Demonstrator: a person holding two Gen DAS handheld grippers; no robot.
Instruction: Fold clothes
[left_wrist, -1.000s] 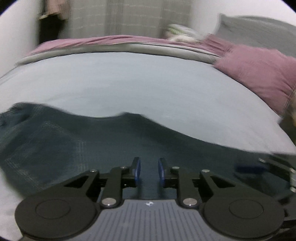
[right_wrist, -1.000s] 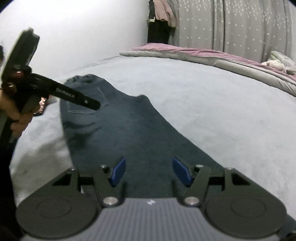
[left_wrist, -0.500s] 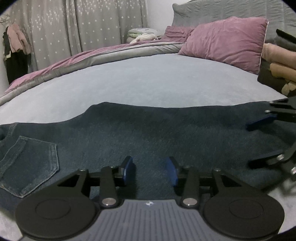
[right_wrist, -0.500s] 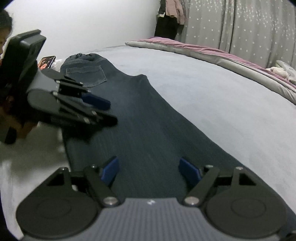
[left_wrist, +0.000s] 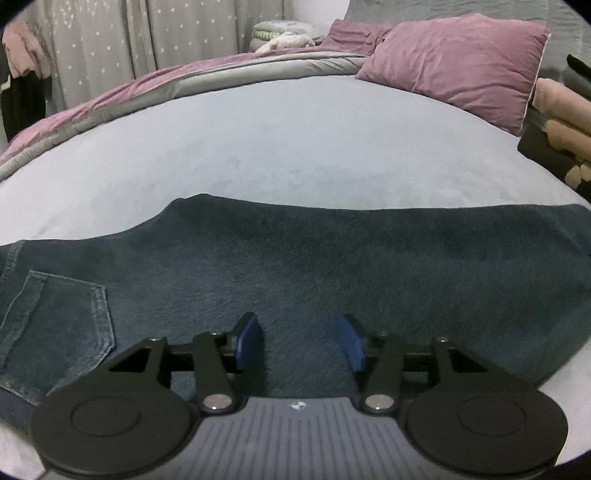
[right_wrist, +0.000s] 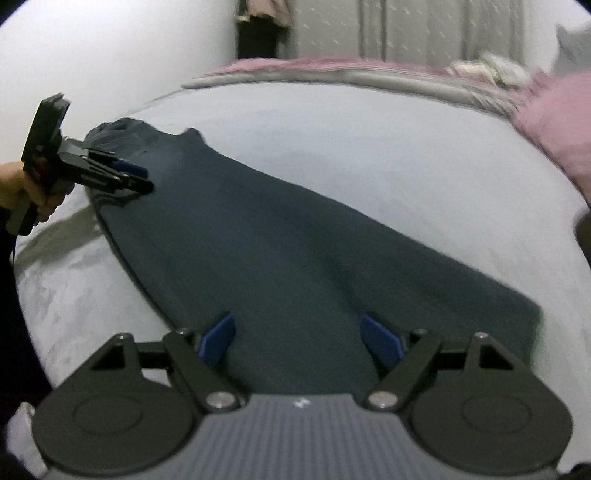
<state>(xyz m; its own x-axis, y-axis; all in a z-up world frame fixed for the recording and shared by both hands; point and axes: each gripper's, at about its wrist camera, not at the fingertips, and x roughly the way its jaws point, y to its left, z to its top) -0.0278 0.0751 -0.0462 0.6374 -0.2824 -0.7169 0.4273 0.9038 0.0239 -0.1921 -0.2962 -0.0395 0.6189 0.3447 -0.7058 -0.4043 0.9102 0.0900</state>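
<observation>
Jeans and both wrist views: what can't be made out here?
- Jeans, left wrist view: waistband cut off at the left edge; near edge hidden behind the left gripper.
- Jeans, right wrist view: near edge hidden behind the right gripper; pocket blurred.
- Folded pile, left wrist view: cut off at the right edge.
- Pillow, right wrist view: motion-blurred.

Both tools, left tool and right tool, angle downward, jaws just opened, gripping nothing.

One pair of jeans lies on the bed; beyond the jeans, two pink pillows, perhaps; two grippers.
</observation>
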